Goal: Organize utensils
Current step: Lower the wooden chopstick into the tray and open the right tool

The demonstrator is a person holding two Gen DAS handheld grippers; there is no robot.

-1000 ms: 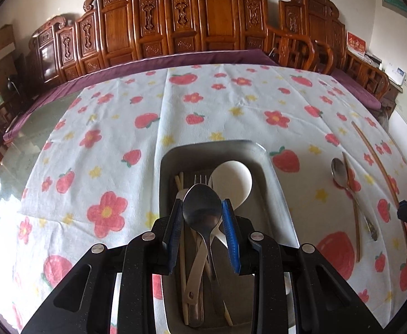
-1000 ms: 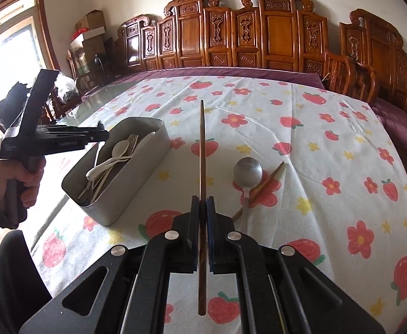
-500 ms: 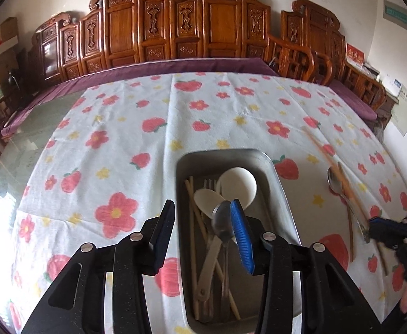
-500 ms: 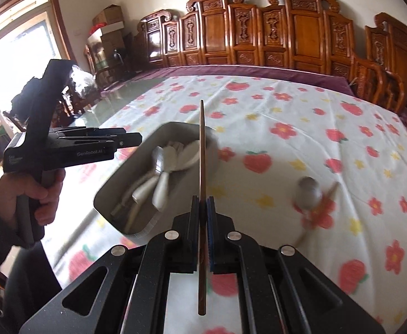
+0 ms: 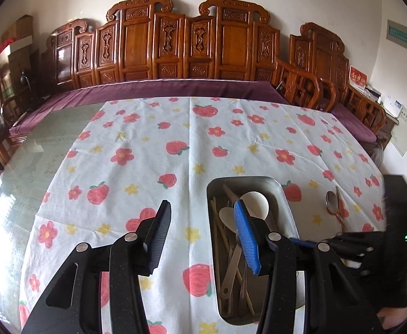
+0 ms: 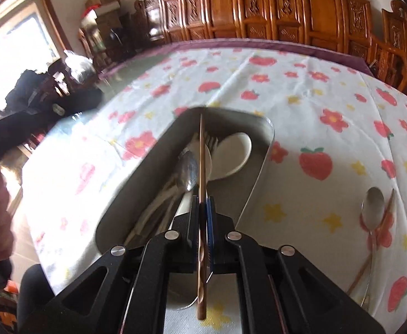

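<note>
A grey metal tray [image 5: 284, 194] [image 6: 259, 167] on the flowered tablecloth holds spoons, forks and chopsticks, among them a white spoon [image 5: 255, 200] [image 6: 232, 150] and a metal spoon [image 6: 188, 171]. My left gripper [image 5: 200, 225] is open and empty, to the left of the tray and above the cloth. My right gripper [image 6: 203, 197] is shut on a brown chopstick [image 6: 202, 144] that points along the tray, just above its contents. A metal spoon [image 5: 332, 201] [image 6: 372, 208] and another chopstick [image 6: 381, 228] lie on the cloth right of the tray.
Carved wooden chairs [image 5: 192, 47] line the far side of the table. The bare glass tabletop [image 5: 31, 156] shows left of the cloth. The right gripper body [image 5: 384, 250] shows at the right of the left wrist view.
My left gripper opened, let its metal spoon drop into the tray and moved off to the left. My right gripper carried the chopstick left, over the tray.
</note>
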